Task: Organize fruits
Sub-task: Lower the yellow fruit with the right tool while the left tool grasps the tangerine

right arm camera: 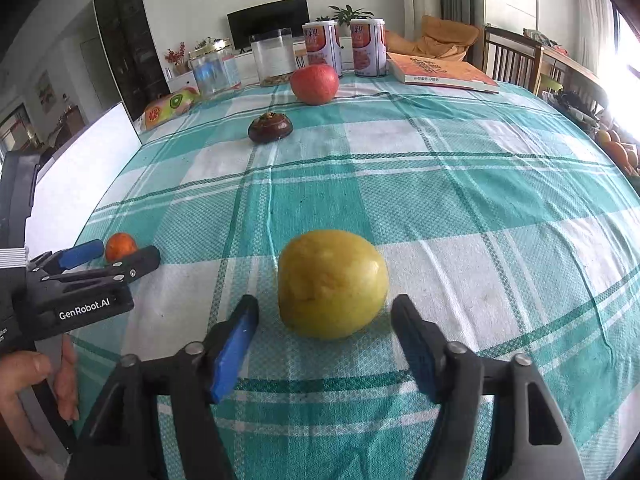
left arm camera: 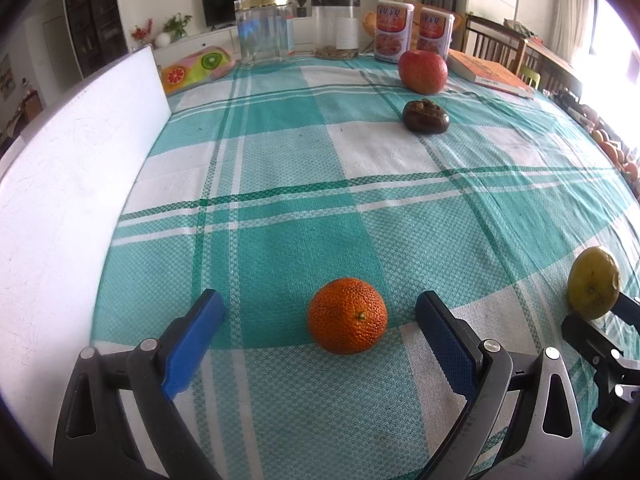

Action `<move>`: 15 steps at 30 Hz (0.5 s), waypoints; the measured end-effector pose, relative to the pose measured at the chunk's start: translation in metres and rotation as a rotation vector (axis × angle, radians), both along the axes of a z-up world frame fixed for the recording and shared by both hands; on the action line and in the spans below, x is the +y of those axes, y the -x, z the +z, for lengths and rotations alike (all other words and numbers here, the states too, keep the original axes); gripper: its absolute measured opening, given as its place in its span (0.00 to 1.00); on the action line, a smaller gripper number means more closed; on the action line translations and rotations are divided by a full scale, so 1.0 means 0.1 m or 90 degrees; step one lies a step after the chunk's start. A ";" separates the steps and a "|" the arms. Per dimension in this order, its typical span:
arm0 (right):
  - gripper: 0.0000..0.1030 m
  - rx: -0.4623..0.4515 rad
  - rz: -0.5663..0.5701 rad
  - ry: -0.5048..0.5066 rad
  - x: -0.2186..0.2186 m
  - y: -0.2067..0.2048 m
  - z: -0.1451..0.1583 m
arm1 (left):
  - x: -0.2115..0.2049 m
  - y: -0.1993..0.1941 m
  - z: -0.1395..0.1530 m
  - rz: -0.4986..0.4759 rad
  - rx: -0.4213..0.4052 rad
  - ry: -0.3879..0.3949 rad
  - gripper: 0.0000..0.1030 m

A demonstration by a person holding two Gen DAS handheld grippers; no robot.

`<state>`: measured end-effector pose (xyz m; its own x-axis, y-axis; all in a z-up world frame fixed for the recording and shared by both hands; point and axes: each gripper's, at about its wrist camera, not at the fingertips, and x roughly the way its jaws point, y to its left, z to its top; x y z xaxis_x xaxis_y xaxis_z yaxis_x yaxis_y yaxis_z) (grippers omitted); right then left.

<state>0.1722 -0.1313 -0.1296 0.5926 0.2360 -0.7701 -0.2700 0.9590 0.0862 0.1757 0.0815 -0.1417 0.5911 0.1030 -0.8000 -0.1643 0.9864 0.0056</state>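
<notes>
straddling the orange [left arm camera: 347, 315], left tongs [left arm camera: 320, 322] gape; right tongs [right arm camera: 325, 330] gape around the yellow fruit [right arm camera: 332, 283], gripping nothing.

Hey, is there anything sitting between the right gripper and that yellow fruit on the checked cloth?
Nothing visible. The right gripper is open, and the yellow fruit lies on the tablecloth just ahead of its fingertips, with only bare cloth between.

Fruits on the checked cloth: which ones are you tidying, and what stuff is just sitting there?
For the job:
orange, between the left gripper's open jaws
yellow fruit, between the right gripper's open jaws
red apple
dark brown fruit

Just lying about:
two cans
book
clear jars
white board
</notes>
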 end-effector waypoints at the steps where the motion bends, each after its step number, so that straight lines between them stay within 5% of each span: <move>1: 0.83 0.005 -0.002 -0.001 -0.01 -0.01 -0.01 | 0.00 0.00 0.00 0.000 0.000 0.000 0.95; 15: 0.94 0.016 0.012 0.003 0.03 -0.04 -0.04 | 0.00 0.00 0.00 0.000 0.000 0.000 0.95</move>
<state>0.1764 -0.1280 -0.1339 0.5686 0.2441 -0.7855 -0.2864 0.9540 0.0891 0.1759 0.0814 -0.1417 0.5910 0.1032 -0.8000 -0.1647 0.9863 0.0056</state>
